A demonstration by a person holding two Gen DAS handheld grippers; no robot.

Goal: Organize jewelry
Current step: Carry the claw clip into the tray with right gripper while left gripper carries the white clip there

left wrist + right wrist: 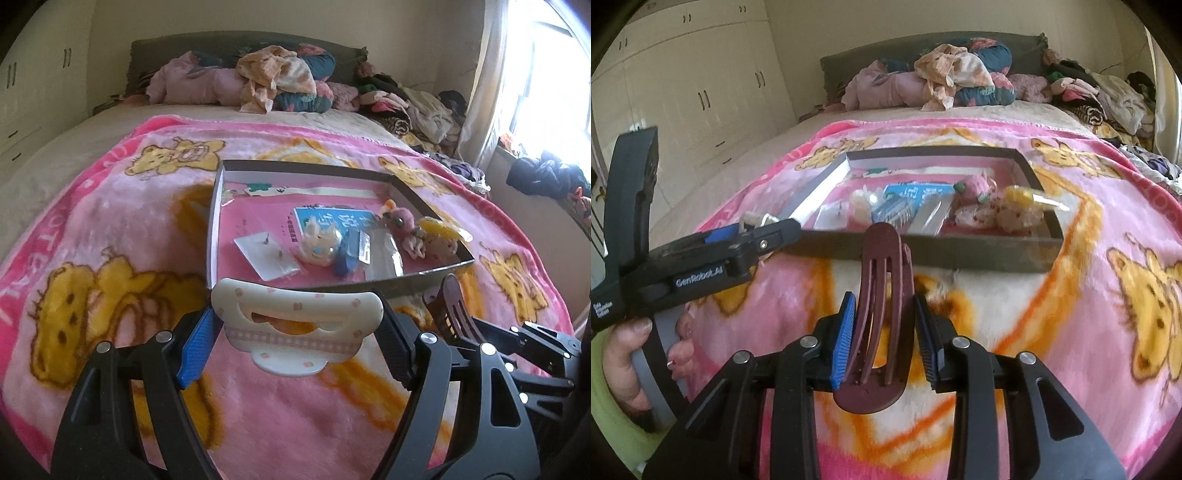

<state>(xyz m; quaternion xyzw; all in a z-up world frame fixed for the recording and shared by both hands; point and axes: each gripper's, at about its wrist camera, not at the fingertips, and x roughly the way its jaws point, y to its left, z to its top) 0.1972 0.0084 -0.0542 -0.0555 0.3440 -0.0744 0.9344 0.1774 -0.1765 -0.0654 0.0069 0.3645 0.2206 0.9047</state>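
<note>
your left gripper clamps white plastic hair claw, frame centre; your right gripper clamps maroon plastic hair claw; dark-walled cardboard tray above both.

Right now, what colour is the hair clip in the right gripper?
Dark maroon hair clip, clearest in the right wrist view.

The left gripper held a white clip crosswise between its jaws, just before the tray on the pink blanket. In the tray lay an earring card and plush charms. Right of the clip, a maroon clip stood.
</note>
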